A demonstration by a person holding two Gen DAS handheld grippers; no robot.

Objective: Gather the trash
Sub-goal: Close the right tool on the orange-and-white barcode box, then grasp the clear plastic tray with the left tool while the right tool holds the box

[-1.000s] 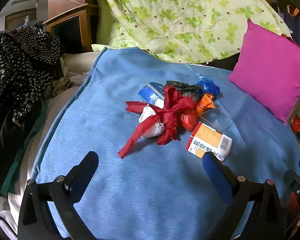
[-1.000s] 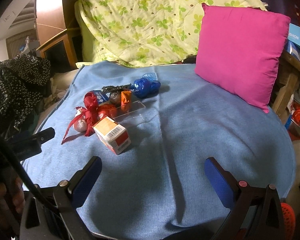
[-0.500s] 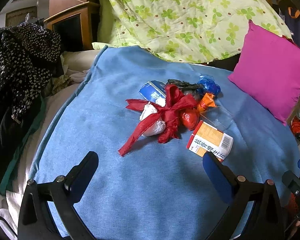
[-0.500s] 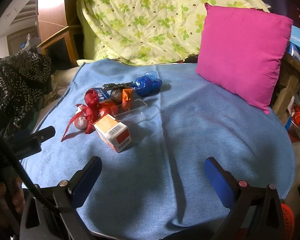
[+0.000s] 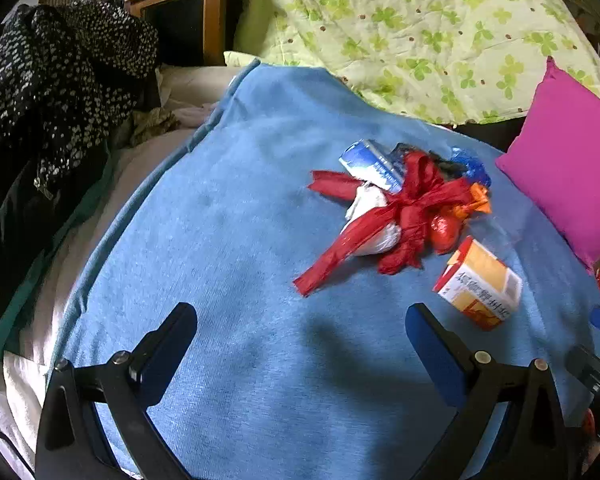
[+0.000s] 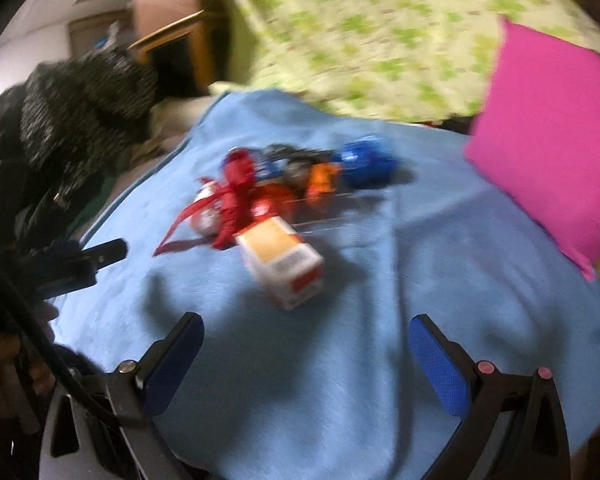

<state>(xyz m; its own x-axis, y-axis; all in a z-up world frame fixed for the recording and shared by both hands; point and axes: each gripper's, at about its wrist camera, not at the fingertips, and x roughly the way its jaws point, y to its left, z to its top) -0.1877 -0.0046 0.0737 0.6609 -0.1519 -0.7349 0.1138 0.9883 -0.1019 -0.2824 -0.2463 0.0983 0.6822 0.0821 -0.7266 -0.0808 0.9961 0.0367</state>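
Note:
A small heap of trash lies on the blue blanket (image 5: 260, 360): a red plastic strip (image 5: 400, 216) draped over a white wad (image 5: 374, 232), a blue packet (image 5: 374, 164), an orange wrapper (image 5: 474, 200), a blue crumpled bag (image 5: 472, 164) and an orange-and-white carton (image 5: 480, 284). My left gripper (image 5: 300, 328) hovers open, short of the heap, holding nothing. In the blurred right wrist view the carton (image 6: 284, 264) lies just ahead of my open right gripper (image 6: 306, 340), with the red strip (image 6: 228, 208) and blue bag (image 6: 366, 164) behind it.
A pink cushion (image 5: 568, 176) stands at the right of the blanket. A green flowered quilt (image 5: 420, 32) is piled behind. Dark spotted clothes (image 5: 64, 76) are heaped at the left, beside a wooden cabinet (image 5: 184, 12). The left gripper (image 6: 80, 264) and a hand show at the right view's left.
The right gripper has moved forward and left toward the carton, blurring its view. The left view has shifted, so the heap now sits further right. Both grippers stay open.

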